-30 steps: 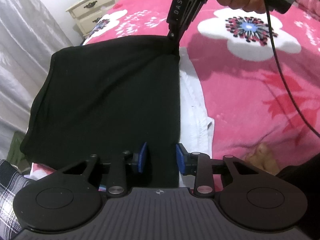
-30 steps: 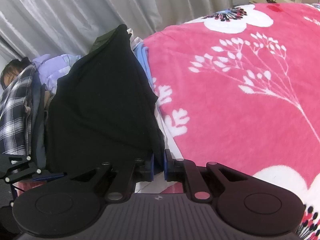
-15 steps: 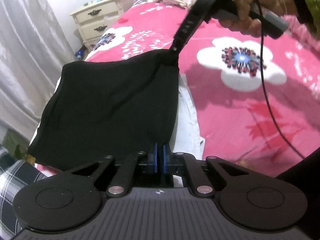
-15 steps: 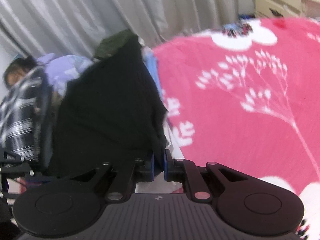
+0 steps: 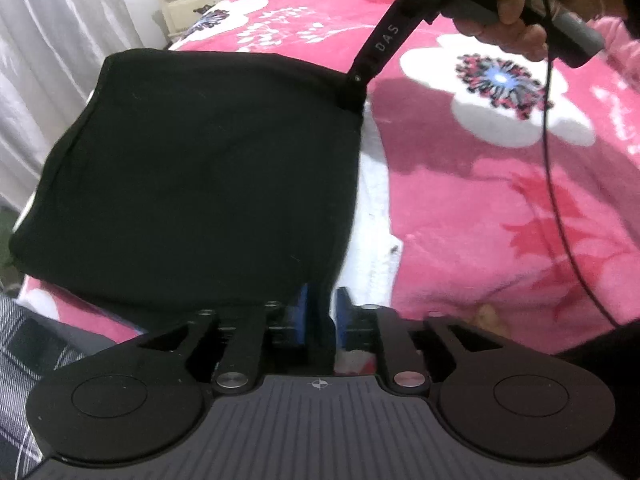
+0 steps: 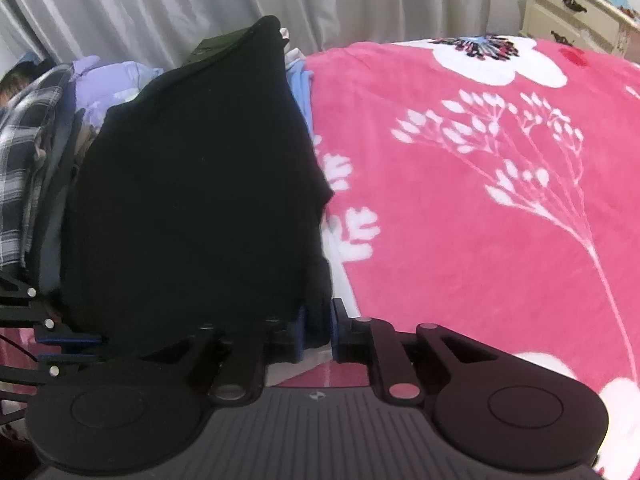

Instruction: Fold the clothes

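My left hand-held gripper (image 5: 320, 312) was clamped on the near corner of the black cloth (image 5: 200, 184), pads pressed against the fabric. My right hand-held gripper (image 6: 318, 330) pinched the far corner, seen at 1 o'clock in the left wrist view. The cloth hung stretched between both, above the pink bed (image 5: 500, 200). White garment (image 5: 372, 216) lay beneath its right edge. Dresser (image 6: 576, 12) at 1 o'clock in the right view.

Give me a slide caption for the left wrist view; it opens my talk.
Both hand-held grippers, left and right, pinch corners of a black garment above a pink floral blanket.
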